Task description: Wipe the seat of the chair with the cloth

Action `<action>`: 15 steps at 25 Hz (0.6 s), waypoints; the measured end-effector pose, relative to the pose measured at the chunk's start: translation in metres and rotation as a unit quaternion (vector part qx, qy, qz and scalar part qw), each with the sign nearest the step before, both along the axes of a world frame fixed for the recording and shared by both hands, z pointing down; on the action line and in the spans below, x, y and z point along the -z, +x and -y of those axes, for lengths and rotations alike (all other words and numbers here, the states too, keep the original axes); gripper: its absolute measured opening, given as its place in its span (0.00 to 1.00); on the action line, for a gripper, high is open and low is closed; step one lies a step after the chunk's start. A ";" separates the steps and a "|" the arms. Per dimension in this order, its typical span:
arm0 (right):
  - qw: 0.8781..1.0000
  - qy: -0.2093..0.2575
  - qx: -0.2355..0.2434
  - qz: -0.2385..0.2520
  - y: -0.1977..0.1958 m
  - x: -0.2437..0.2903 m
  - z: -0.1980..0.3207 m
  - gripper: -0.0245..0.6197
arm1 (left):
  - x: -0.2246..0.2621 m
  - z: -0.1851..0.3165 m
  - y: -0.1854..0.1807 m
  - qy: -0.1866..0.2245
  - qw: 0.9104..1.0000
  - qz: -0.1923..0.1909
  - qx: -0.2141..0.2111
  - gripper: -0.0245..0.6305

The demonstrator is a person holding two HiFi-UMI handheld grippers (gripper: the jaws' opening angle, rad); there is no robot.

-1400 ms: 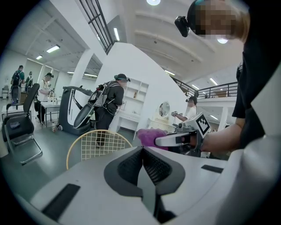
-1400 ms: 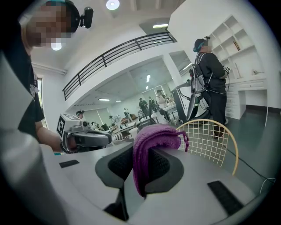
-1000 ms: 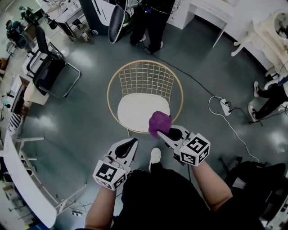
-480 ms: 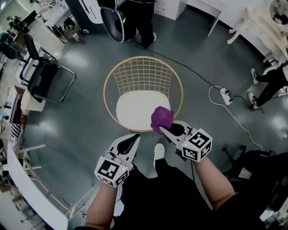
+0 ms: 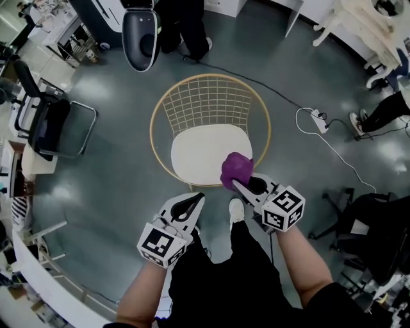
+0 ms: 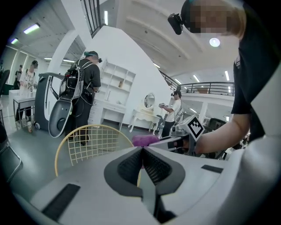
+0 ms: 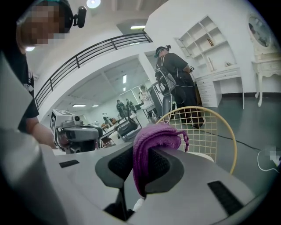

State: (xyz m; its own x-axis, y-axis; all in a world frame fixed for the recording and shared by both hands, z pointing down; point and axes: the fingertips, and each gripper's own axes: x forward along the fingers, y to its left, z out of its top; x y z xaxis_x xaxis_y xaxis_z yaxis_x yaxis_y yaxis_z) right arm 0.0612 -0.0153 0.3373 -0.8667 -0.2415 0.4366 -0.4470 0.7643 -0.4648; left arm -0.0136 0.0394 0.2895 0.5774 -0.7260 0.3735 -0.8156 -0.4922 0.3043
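A round gold wire chair (image 5: 208, 106) with a white seat cushion (image 5: 204, 154) stands on the floor in front of me. My right gripper (image 5: 240, 184) is shut on a purple cloth (image 5: 236, 169), which hangs over the seat's front right edge. In the right gripper view the purple cloth (image 7: 153, 138) is pinched between the jaws, the chair (image 7: 206, 129) behind it. My left gripper (image 5: 192, 204) is shut and empty, held low in front of the chair's front left rim. The left gripper view shows its jaws closed, with the chair back (image 6: 90, 140) and the cloth (image 6: 145, 139) beyond.
A person (image 5: 182, 19) stands behind the chair beside a large dark and white machine (image 5: 139, 35). A black office chair (image 5: 45, 122) is at the left. A white power strip and cable (image 5: 317, 122) lie on the floor at the right. White tables line the left edge.
The chair has shifted slightly in view as my head moved. The right gripper with the cloth has edged a little to the right and stays at the seat's front right edge. The left gripper keeps its place.
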 end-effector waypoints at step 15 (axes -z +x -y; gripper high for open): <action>0.998 -0.058 0.009 -0.037 -0.126 -0.150 -0.011 0.15 | -0.134 0.011 -0.113 -0.040 0.999 -0.004 -0.007 0.06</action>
